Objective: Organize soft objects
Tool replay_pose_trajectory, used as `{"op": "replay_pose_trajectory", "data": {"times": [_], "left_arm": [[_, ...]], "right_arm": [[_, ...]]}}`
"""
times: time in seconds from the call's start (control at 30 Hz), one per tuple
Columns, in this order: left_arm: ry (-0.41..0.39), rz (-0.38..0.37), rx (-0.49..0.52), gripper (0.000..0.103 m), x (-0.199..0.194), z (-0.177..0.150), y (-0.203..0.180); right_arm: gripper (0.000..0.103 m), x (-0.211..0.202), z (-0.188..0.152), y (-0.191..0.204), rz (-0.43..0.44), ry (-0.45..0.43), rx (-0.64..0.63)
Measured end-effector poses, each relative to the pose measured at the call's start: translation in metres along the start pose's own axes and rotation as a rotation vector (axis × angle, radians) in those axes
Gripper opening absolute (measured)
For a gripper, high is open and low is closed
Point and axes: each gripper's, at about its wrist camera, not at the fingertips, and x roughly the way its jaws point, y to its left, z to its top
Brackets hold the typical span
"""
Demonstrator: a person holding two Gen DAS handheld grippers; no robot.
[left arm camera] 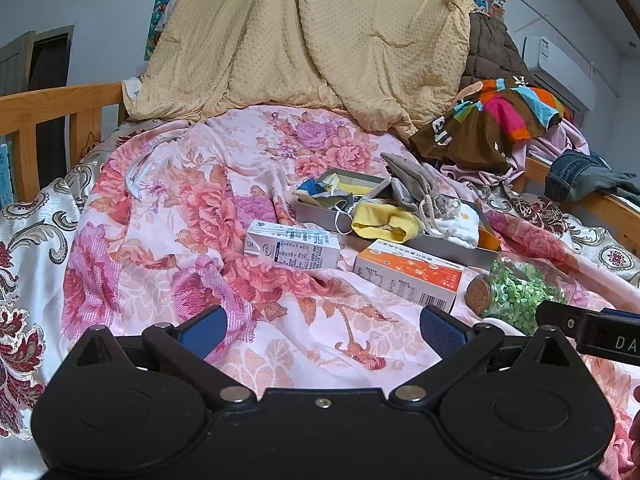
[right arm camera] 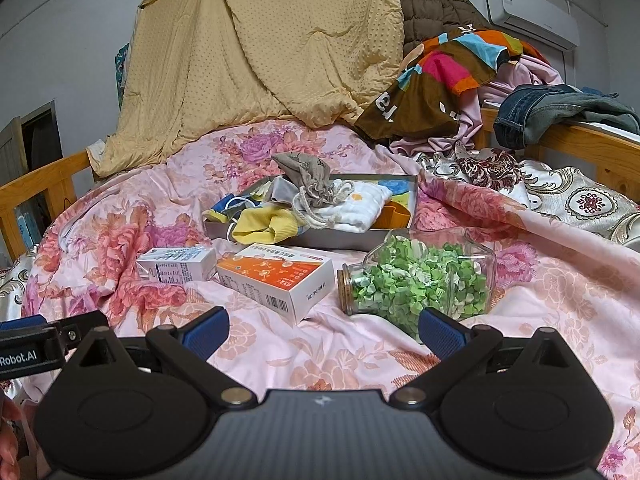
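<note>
On the floral bedcover [right arm camera: 132, 216], at about 12 o'clock from both grippers, a grey tray [right arm camera: 320, 238] already holds the soft things: a white cloth [right arm camera: 360, 210], a yellow cloth [right arm camera: 266, 226] and a drawstring pouch [right arm camera: 308, 178] on top, so the sorting looks mostly done. The hard things remain outside: glass jar [right arm camera: 420, 276] at 1 o'clock, orange box [right arm camera: 276, 276], milk carton [right arm camera: 176, 266] at 11. The left gripper [left arm camera: 322, 330] and right gripper [right arm camera: 323, 330] are both wide apart and hold nothing.

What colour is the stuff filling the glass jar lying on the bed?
Green, light and dark mixed; the glass jar shows best in the right wrist view.
</note>
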Motion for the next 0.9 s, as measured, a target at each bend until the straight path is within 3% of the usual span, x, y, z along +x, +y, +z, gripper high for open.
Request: {"op": "replay_pose_trajectory", "data": {"times": [0.23, 0.5, 0.9], "left_arm": [[-0.003, -0.007, -0.003, 0.102, -0.0007, -0.0005, 0.0005], [-0.002, -0.070, -0.004, 0.102, -0.0035, -0.0014, 0.0010], [0.032, -0.031, 0.025, 0.102, -0.0001, -0.0003, -0.0047]], "right_arm": [[0.103, 0.0002, 0.0002, 0.0005, 0.000, 0.000, 0.000], [0.103, 0.0008, -0.0005, 0.0010, 0.000, 0.002, -0.001], [0.103, 0.0013, 0.0001, 0.0019, -0.001, 0.004, -0.002]]}}
